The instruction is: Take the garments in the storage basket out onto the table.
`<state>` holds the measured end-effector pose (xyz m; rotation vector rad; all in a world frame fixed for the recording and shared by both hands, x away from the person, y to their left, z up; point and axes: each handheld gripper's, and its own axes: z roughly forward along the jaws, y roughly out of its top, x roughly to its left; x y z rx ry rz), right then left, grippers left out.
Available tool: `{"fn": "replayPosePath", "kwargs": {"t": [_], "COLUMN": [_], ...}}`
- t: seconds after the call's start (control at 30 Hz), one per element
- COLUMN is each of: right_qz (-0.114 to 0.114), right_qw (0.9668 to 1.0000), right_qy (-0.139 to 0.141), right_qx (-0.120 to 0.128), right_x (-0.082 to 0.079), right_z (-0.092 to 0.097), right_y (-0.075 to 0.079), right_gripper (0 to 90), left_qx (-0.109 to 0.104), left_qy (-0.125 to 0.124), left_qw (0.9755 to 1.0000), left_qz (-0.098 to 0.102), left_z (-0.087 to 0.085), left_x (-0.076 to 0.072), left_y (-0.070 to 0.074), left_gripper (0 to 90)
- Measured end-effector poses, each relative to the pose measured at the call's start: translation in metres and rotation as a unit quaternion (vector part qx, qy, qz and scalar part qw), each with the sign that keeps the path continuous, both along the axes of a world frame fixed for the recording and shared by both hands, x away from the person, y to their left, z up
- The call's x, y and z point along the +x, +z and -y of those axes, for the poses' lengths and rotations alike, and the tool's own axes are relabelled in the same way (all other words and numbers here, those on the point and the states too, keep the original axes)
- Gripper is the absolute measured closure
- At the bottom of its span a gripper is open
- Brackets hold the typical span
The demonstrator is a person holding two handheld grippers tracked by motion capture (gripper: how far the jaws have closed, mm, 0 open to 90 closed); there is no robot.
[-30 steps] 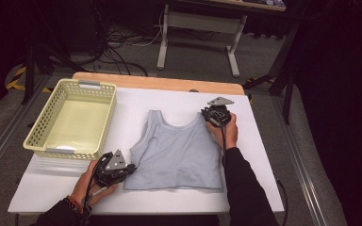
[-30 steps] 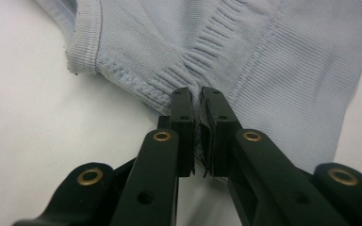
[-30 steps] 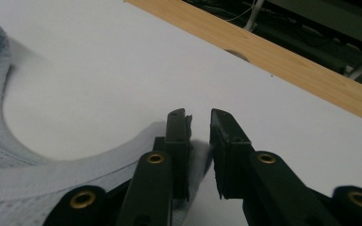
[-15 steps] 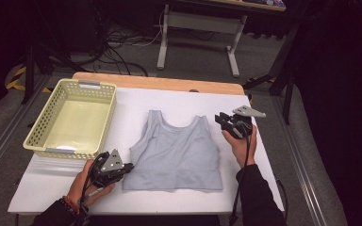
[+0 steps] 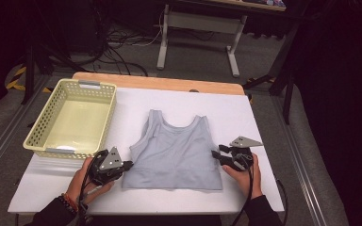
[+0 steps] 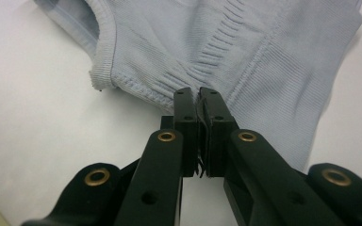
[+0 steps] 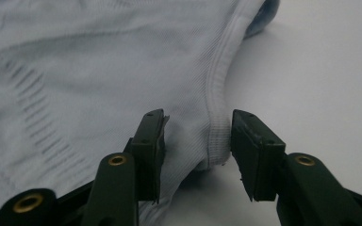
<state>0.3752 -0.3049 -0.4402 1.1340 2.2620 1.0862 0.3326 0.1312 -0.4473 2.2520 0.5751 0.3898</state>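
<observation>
Since the earlier frames the right gripper (image 5: 215, 155) had travelled from the top's right shoulder strap down along its right side to the lower armhole, and its jaws had just been opening. The left gripper (image 5: 128, 165) had barely shifted at the left side seam, and the garment lay much as before.

The table (image 5: 245, 117) was a broad rectangle covered in smooth matt white, with a strip of pale wood showing along its far edge. On its left end stood a pale yellow plastic basket (image 5: 37, 136), rectangular, its walls pierced with rows of small holes.

The light blue-grey tank top (image 5: 175, 150) lay flat at the middle of the table, neckline toward the far edge, between the two grippers. Its knit was fine and ribbed, with short ladder-like openwork lines running across it and thicker ribbed binding at the armholes (image 7: 217, 103).

In the left gripper view the black jaws stood pressed together, pinching the top's side edge (image 6: 169, 89). In the right gripper view the jaws stood apart, straddling the bound armhole edge, the pads not pressing on the cloth.
</observation>
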Motion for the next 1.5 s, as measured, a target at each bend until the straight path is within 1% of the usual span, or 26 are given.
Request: {"fn": "replayPosePath", "kwargs": {"t": [0.13, 0.23, 0.43, 0.5, 0.57, 0.6, 0.63, 0.67, 0.7, 0.73, 0.77, 0.9, 0.93, 0.97, 1.03, 1.07, 1.13, 1.17, 1.2, 1.27, 1.33, 1.37, 1.4, 1.43, 1.47, 1.5], "right_qz": [-0.011, -0.032, -0.035, -0.025, -0.022, 0.001, 0.011, 0.011, 0.036, 0.043, 0.055, 0.070, 0.072, 0.074, 0.076, 0.076, 0.067, 0.067, 0.075, 0.079, 0.098, 0.102, 0.101, 0.098, 0.098, 0.090], "right_qw": [0.9999, 0.9994, 0.9993, 0.9996, 0.9996, 0.9996, 0.9995, 0.9995, 0.9985, 0.9979, 0.9965, 0.9945, 0.9942, 0.9941, 0.9926, 0.9926, 0.9932, 0.9930, 0.9926, 0.9922, 0.9909, 0.9918, 0.9925, 0.9936, 0.9936, 0.9957], "right_qy": [-0.007, -0.012, -0.008, -0.010, -0.010, -0.019, -0.025, -0.025, -0.042, -0.049, -0.062, -0.077, -0.079, -0.079, -0.094, -0.094, -0.095, -0.097, -0.095, -0.095, -0.090, -0.069, -0.056, -0.039, -0.039, -0.007], "right_qx": [-0.009, -0.006, -0.008, -0.013, -0.015, -0.021, -0.016, -0.016, -0.005, -0.002, 0.003, 0.008, 0.010, 0.010, -0.008, -0.008, 0.001, 0.003, 0.007, 0.008, 0.020, 0.035, 0.042, 0.041, 0.041, 0.023], "right_x": [0.002, 0.004, 0.002, -0.001, -0.002, -0.004, -0.006, -0.006, -0.009, -0.010, -0.011, -0.010, -0.010, -0.010, -0.010, -0.010, -0.010, -0.012, -0.015, -0.017, -0.025, -0.031, -0.034, -0.038, -0.038, -0.044], "right_z": [0.003, 0.006, 0.003, 0.004, 0.004, 0.006, 0.008, 0.008, 0.014, 0.016, 0.019, 0.023, 0.023, 0.021, 0.020, 0.020, 0.023, 0.024, 0.027, 0.028, 0.029, 0.028, 0.025, 0.022, 0.022, 0.012], "right_y": [-0.009, -0.014, -0.014, -0.011, -0.010, -0.003, 0.002, 0.002, 0.012, 0.015, 0.019, 0.023, 0.024, 0.023, 0.019, 0.019, 0.017, 0.017, 0.018, 0.019, 0.023, 0.025, 0.024, 0.023, 0.023, 0.019], "right_gripper": [54.1, 53.2, 64.7, 74.4, 75.4, 77.6, 77.8, 77.8, 78.1, 78.1, 78.1, 77.7, 76.9, 74.2, 60.5, 60.5, 54.4, 54.0, 53.7, 54.0, 61.9, 70.0, 74.2, 80.4, 80.4, 86.6], "left_qx": [0.008, 0.014, 0.022, 0.020, 0.018, 0.014, 0.007, 0.007, -0.004, -0.004, -0.013, -0.008, -0.012, -0.009, -0.008, -0.008, -0.008, -0.005, -0.004, -0.003, -0.005, -0.009, -0.009, -0.007, -0.007, -0.011], "left_qy": [-0.009, -0.015, -0.017, -0.020, -0.018, -0.018, -0.016, -0.016, -0.016, -0.016, -0.013, -0.016, -0.014, -0.015, -0.009, -0.009, -0.009, -0.010, -0.008, -0.008, -0.006, -0.003, -0.002, -0.002, -0.002, -0.001], "left_qw": [0.9999, 0.9998, 0.9995, 0.9996, 0.9997, 0.9997, 0.9998, 0.9998, 0.9998, 0.9998, 0.9996, 0.9995, 0.9996, 0.9996, 0.9998, 0.9998, 0.9998, 0.9997, 0.9998, 0.9998, 0.9997, 0.9997, 0.9996, 0.9995, 0.9995, 0.9995], "left_qz": [-0.004, -0.007, -0.013, -0.008, -0.005, 0.000, 0.007, 0.007, 0.010, 0.010, 0.019, 0.027, 0.022, 0.023, 0.018, 0.018, 0.017, 0.020, 0.018, 0.020, 0.025, 0.024, 0.026, 0.030, 0.030, 0.030], "left_z": [0.006, 0.011, 0.016, 0.019, 0.020, 0.021, 0.022, 0.022, 0.023, 0.023, 0.026, 0.029, 0.029, 0.029, 0.025, 0.025, 0.024, 0.023, 0.022, 0.021, 0.019, 0.017, 0.017, 0.016, 0.016, 0.013], "left_x": [0.001, 0.002, 0.005, 0.006, 0.006, 0.007, 0.008, 0.008, 0.011, 0.011, 0.013, 0.015, 0.015, 0.016, 0.015, 0.015, 0.014, 0.014, 0.012, 0.012, 0.011, 0.010, 0.010, 0.010, 0.010, 0.009], "left_y": [-0.004, -0.008, -0.012, -0.011, -0.010, -0.009, -0.006, -0.006, -0.003, -0.003, 0.002, 0.005, 0.004, 0.004, 0.001, 0.001, 0.000, 0.000, 0.000, 0.001, 0.003, 0.004, 0.004, 0.005, 0.005, 0.007], "left_gripper": [86.9, 86.8, 86.3, 86.4, 86.4, 86.5, 86.5, 86.6, 86.7, 86.7, 86.7, 86.7, 86.7, 86.6, 86.3, 86.3, 86.4, 86.6, 86.8, 86.9, 87.2, 87.1, 87.1, 87.2, 87.2, 87.3]}}
